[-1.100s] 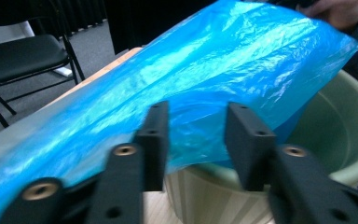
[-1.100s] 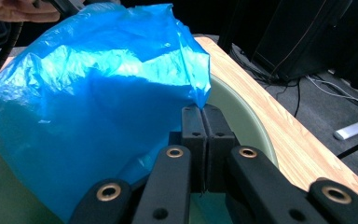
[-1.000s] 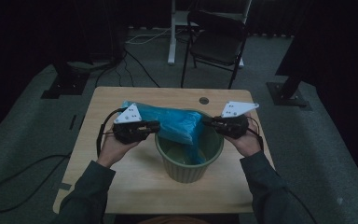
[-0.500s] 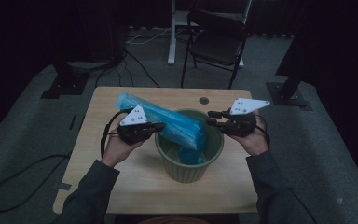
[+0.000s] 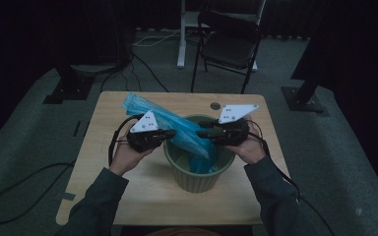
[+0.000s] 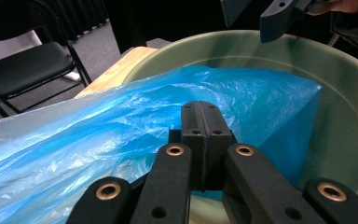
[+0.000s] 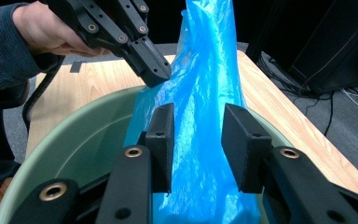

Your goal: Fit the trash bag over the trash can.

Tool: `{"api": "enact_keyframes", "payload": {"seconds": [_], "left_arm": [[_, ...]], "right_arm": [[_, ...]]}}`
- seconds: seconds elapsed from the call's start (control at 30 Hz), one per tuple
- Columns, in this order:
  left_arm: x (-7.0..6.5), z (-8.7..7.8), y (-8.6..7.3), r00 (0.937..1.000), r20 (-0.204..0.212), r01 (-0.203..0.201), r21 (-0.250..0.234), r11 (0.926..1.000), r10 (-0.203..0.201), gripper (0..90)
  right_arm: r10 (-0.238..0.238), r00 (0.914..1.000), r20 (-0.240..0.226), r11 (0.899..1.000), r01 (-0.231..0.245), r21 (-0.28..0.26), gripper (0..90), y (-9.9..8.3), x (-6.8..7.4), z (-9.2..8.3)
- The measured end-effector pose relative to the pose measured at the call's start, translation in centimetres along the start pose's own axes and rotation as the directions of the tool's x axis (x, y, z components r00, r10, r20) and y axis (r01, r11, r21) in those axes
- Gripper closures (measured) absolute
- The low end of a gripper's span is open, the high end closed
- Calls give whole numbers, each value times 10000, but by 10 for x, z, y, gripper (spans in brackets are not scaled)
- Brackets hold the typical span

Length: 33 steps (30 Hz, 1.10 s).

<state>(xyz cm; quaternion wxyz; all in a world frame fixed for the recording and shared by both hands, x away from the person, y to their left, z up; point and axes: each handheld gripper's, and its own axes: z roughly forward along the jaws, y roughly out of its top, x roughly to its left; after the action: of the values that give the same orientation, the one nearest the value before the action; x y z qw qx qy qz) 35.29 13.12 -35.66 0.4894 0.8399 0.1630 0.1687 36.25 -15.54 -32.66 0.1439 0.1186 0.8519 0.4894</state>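
Observation:
A long blue plastic bag point(image 5: 153, 114) slants from the table's back left down into a pale green bin point(image 5: 197, 183) at the table's middle. My left gripper point(image 5: 171, 132) is at the bin's left rim, shut on the bag's edge. In the left gripper view its jaws point(image 6: 200, 114) are pressed together over the bag point(image 6: 74, 149), with the bin point(image 6: 345, 93) behind. My right gripper point(image 5: 202, 132) hovers over the bin's right side. It is open, and its jaws point(image 7: 196, 135) straddle the bag point(image 7: 205, 60) without touching it.
The bin stands on a small wooden table point(image 5: 128, 196). Behind the table are a black folding chair point(image 5: 226, 46) and a white post. Dark stand bases sit on the floor at both sides, and a cable point(image 5: 24, 182) loops at the left.
The bag lay stretched across the bin between both grippers; the right gripper let go and drew back. The bag's lower end has dropped into the bin, and the right gripper has returned to the bag, open.

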Motion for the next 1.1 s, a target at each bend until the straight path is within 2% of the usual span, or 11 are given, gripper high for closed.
{"api": "enact_keyframes", "payload": {"seconds": [0.37, 0.73, 0.8, 0.9, 0.97, 1.03, 1.1], "left_arm": [[0, 1, 1, 10000, -20, -17, -29, 10000, 17, 900], [-2, 0, 2, 10000, -32, -51, -122, 9999, 50, 900], [-2, 0, 2, 10000, -55, -63, -143, 9999, 62, 900], [-1, -3, 2, 9999, -167, -44, -208, 9998, 41, 900], [-1, -3, 2, 9999, -167, -44, -208, 9998, 41, 900], [4, -10, -1, 9991, -408, 128, -333, 9994, -142, 900], [7, -14, -2, 9980, -554, 295, -452, 9985, -320, 900]], "right_arm": [[73, 9986, -521, 9993, -53, 380, 597, 4, 3, 19], [-12, 9970, -770, 9961, 80, 878, 593, 12, 9, 39], [-75, 9984, -564, 9940, 135, 1083, 651, 12, 9, 42], [-146, 9989, -455, 9921, 201, 1238, 829, 11, 8, 44], [-191, 9990, -413, 9916, 242, 1269, 829, 10, 8, 44], [-278, 9992, -273, 9915, 311, 1262, 892, 7, 8, 41], [-281, 9994, -217, 9917, 306, 1246, 893, 7, 8, 40]]}}
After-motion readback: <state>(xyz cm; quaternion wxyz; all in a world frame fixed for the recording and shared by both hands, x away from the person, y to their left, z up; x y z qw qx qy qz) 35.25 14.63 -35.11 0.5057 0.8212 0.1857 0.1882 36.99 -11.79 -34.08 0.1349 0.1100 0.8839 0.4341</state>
